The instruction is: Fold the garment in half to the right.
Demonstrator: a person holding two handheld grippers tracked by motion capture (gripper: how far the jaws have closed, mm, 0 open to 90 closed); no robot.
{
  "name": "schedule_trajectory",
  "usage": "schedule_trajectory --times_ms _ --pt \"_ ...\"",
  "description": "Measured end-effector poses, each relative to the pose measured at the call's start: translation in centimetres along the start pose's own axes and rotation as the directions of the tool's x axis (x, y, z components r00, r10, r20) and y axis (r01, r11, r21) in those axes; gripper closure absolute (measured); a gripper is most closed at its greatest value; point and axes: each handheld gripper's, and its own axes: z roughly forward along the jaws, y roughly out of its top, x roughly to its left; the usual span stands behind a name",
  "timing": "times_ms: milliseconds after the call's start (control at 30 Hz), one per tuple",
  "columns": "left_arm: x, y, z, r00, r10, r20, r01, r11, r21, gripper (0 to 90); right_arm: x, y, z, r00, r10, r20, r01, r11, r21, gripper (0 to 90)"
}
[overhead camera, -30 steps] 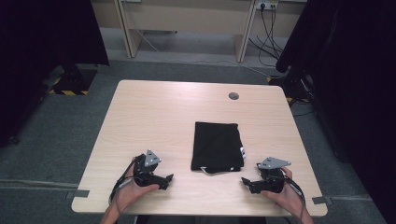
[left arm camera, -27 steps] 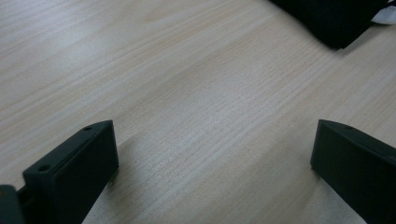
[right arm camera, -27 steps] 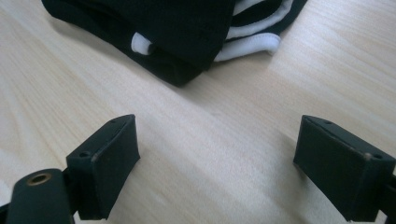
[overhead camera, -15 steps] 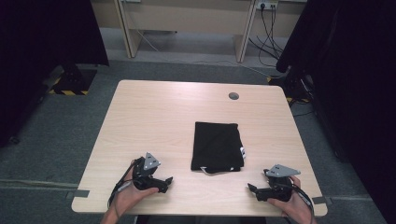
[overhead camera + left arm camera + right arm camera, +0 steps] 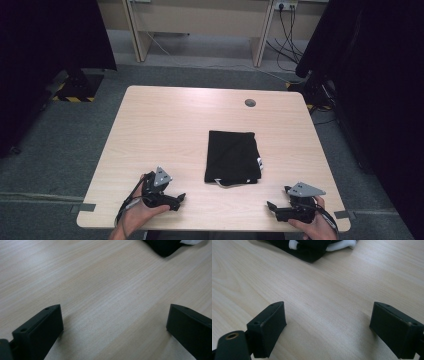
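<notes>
I held both grippers, left (image 5: 176, 199) and right (image 5: 271, 206), wide apart near the table's (image 5: 165, 125) front edge; best to pinch the cloth's (image 5: 232, 156) near corners (evenly).

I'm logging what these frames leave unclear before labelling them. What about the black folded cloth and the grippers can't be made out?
- Black folded cloth: in the high view too dark to count its layers or tell what garment it is.
- Same cloth in the left gripper view: cut off by the top edge, just a corner.
- Same cloth in the right gripper view: top edge crops it; the white trim's nature is unclear.
- Right gripper: fingers too small in the high view.
</notes>
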Motion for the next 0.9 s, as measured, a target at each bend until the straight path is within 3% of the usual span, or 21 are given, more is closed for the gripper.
schedule_trajectory --times_ms 900 --pt "-0.4 -0.1 -0.1 1.0000 -0.003 0.000 0.003 1.0000 -0.003 0.0 0.8 -1.9 -1.2 1.0000 0.003 0.002 -0.003 0.998 -0.058 13.2"
